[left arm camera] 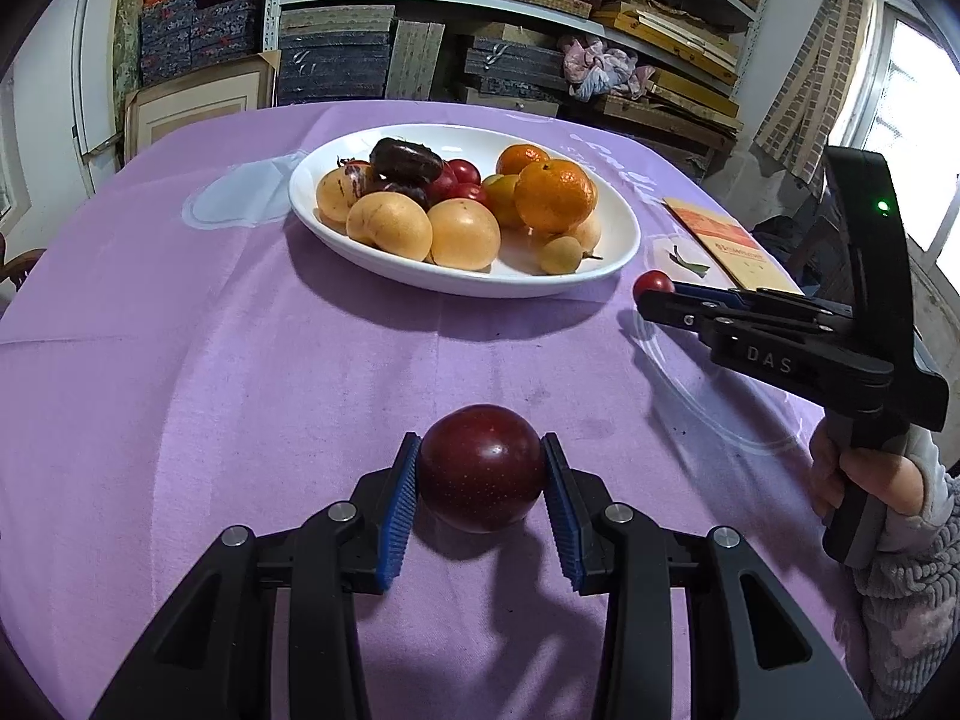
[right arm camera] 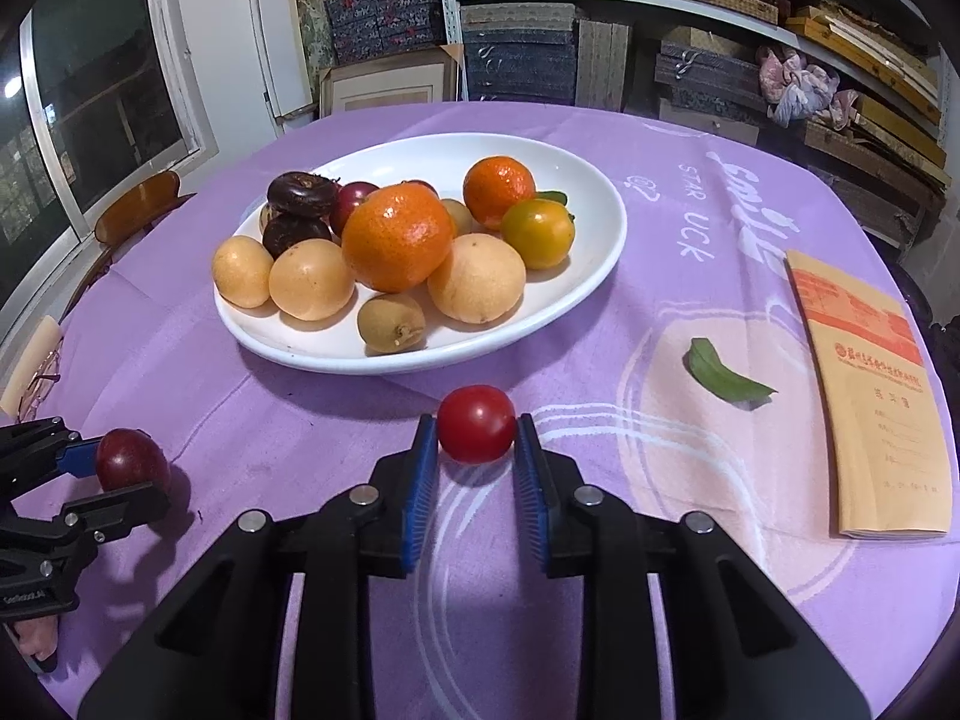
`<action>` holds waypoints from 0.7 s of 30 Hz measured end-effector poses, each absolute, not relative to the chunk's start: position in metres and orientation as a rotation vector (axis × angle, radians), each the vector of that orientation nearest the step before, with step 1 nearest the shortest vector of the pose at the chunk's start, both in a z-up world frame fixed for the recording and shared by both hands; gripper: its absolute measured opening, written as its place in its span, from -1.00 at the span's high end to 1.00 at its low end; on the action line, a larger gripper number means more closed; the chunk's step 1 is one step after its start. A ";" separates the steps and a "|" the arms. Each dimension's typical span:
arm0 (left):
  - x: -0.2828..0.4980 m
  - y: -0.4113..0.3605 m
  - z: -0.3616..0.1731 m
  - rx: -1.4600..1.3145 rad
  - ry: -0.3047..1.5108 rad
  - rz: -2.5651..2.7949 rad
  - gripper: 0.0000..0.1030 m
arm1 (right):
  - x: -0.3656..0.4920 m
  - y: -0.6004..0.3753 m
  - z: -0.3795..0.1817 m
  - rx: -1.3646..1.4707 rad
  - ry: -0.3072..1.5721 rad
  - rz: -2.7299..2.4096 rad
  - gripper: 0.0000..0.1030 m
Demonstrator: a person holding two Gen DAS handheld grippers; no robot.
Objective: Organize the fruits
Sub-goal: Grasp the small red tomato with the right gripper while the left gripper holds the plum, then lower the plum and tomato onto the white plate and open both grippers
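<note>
My left gripper (left arm camera: 480,465) is shut on a dark red plum (left arm camera: 482,468) just above the purple tablecloth. The same plum (right arm camera: 132,459) shows at the left edge of the right wrist view, between the left gripper's (right arm camera: 135,468) blue pads. My right gripper (right arm camera: 474,429) is shut on a small red cherry tomato (right arm camera: 476,423); from the left wrist view it reaches in from the right (left arm camera: 651,291) with the tomato (left arm camera: 653,283) at its tips. Beyond both stands a white oval plate (right arm camera: 594,264) piled with oranges, yellow fruits, dark fruits and tomatoes.
A green leaf (right arm camera: 723,381) lies on the cloth right of my right gripper. A tan booklet (right arm camera: 870,396) sits at the table's right edge. Shelves of stacked boxes (left arm camera: 510,6) rise behind the table. A person's hand in a fuzzy sleeve (left arm camera: 888,516) grips the right handle.
</note>
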State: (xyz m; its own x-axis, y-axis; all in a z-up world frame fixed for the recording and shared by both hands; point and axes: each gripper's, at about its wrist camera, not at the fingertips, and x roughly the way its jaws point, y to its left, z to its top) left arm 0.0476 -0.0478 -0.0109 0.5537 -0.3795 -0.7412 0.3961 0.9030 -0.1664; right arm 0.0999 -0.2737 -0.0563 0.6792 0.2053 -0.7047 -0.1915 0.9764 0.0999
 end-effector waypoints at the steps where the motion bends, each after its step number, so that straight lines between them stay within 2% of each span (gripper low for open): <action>1: 0.050 -0.046 -0.008 0.008 0.866 -0.456 0.22 | 0.097 -0.276 -0.051 0.030 0.778 0.223 0.50; 6: 0.075 -0.047 0.013 0.002 0.854 -0.450 0.22 | 0.089 -0.282 -0.022 0.063 0.704 0.225 0.50; 12: 0.120 -0.067 0.045 0.021 0.807 -0.417 0.22 | 0.119 -0.273 0.006 0.036 0.693 0.223 0.50; 21: 0.208 -0.096 0.060 0.028 0.809 -0.338 0.22 | 0.185 -0.251 0.007 0.041 0.708 0.230 0.50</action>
State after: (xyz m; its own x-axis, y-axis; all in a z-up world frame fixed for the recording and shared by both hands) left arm 0.2085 -0.0963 0.0598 0.6394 -0.2857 -0.7138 0.3070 0.9460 -0.1037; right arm 0.1852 -0.2512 0.0068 0.7358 0.2232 -0.6394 -0.1958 0.9739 0.1146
